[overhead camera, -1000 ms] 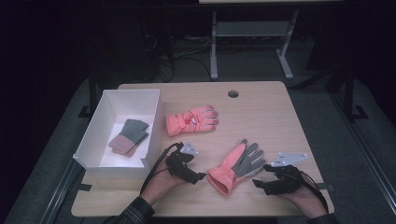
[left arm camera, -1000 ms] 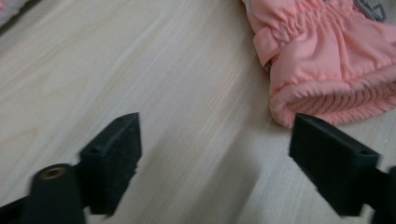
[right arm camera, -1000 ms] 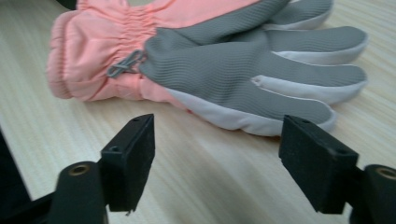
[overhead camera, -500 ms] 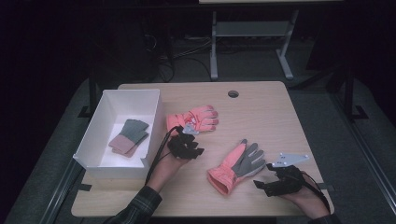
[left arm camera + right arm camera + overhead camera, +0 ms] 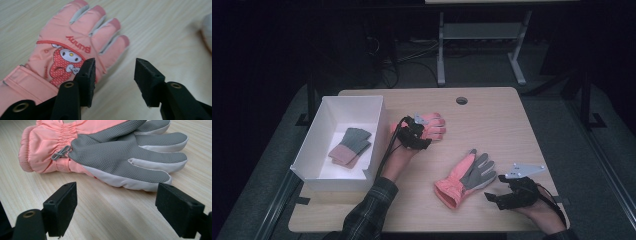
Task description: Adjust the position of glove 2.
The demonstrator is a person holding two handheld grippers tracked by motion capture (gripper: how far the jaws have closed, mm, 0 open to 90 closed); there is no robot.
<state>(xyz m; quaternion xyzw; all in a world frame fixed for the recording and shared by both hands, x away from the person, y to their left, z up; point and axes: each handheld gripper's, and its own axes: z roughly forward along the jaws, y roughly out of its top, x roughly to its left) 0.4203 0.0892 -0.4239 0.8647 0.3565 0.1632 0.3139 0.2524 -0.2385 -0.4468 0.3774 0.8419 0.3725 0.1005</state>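
Two pink gloves on the bench (image 5: 492,120), well apart. Far one, the bunny-print glove (image 5: 429,125), lies back-up just beside the white box (image 5: 314,172); a grey-and-pink pair (image 5: 349,146) already inside that box. Near one, the grey-palmed glove (image 5: 464,177), lies palm-up toward the bench's front right.

Left hand-held gripper (image 5: 414,135) over the bunny-print glove's cuff end. Jaws apart, having just been opening again; in the left gripper view (image 5: 113,75) one pad sits over the glove's edge (image 5: 75,50), the other over bare wood. Nothing clamped.

Right hand-held gripper (image 5: 507,197) parked near the grey-palmed glove, jaws wide apart, empty; glove (image 5: 112,152) just ahead of the pads in the right gripper view.

Likely step: grasping the bunny-print glove for the box. To do well: shift sideways so both pads straddle fabric, not bench; bite at the thicker cuff or palm rather than the thin finger edge; press down lightly before closing so padding bunches between pads.

High view gives layout and box distance. Left gripper view reveals the off-centre pad placement and the cartoon print. Right gripper view shows the palm's textured grip and a small cuff clip (image 5: 60,153).
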